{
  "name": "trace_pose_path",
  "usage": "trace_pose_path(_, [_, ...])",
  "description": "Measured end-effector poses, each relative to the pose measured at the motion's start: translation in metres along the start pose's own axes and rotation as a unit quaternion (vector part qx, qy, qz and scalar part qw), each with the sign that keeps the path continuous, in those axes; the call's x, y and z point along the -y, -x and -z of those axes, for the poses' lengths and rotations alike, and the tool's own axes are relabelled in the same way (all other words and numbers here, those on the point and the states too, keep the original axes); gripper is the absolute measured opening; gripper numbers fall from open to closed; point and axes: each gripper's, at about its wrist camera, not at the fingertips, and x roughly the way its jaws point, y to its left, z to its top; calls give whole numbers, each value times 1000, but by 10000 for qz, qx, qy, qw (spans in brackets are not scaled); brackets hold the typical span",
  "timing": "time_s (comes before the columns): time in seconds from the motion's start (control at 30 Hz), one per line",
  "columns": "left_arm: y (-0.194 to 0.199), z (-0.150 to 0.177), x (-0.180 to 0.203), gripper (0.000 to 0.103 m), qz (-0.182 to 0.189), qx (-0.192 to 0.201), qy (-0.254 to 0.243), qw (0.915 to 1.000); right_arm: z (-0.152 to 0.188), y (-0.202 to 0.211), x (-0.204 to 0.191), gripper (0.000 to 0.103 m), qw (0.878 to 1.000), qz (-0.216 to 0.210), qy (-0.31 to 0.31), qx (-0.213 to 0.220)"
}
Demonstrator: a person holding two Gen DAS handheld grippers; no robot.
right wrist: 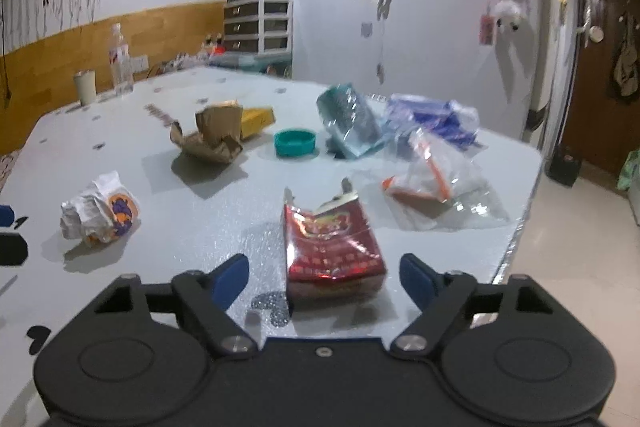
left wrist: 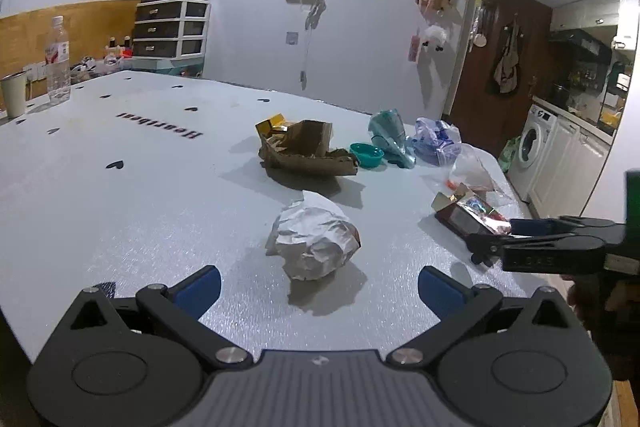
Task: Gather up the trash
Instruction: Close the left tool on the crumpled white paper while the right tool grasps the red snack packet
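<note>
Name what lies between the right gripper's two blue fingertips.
The torn red packet lies between the open fingertips of the right gripper, on the table, untouched. The right wrist view shows it.

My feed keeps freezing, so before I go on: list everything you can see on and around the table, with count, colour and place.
paper ball: 1, white, crumpled, near edge, ahead of left tool
red packet: 1, red foil, torn open, between right tool's fingers, not gripped
cardboard scrap: 1, brown, mid-table
yellow box: 1, behind the cardboard
lid: 1, teal, mid-table
teal bag: 1, clear teal, beside lid
blue bag: 1, blue-white, far right
clear bag: 1, orange trim, right edge
water bottle: 1, clear, far left
cup: 1, white, by bottle
drawer unit: 1, white, against wall
washing machine: 1, white, right of table
table: 1, white, heart prints
left tool: open
right tool: open
</note>
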Motion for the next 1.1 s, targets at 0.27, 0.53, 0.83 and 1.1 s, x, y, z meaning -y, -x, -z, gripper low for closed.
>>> trace_pose_path(0.27, [-9,-11,-4,102,74,239,-182,9995,-3,-29,-4,71,9999,61,78,52])
trace_pose_path(0.53, [-37,-20,-3,82,121,-10,-498,9987,0,-26,-6,56,9996,12,166,208])
trace_pose_path(0.83, [-60,-23,-3,75,280,-270,-235,9990,15,-8,-12,56,9992,223,-66,334])
trace_pose_path(1.1, [-69,-14,-5,53,134,-376,-101,9992,27,10,-25,56,9991,190,-63,381])
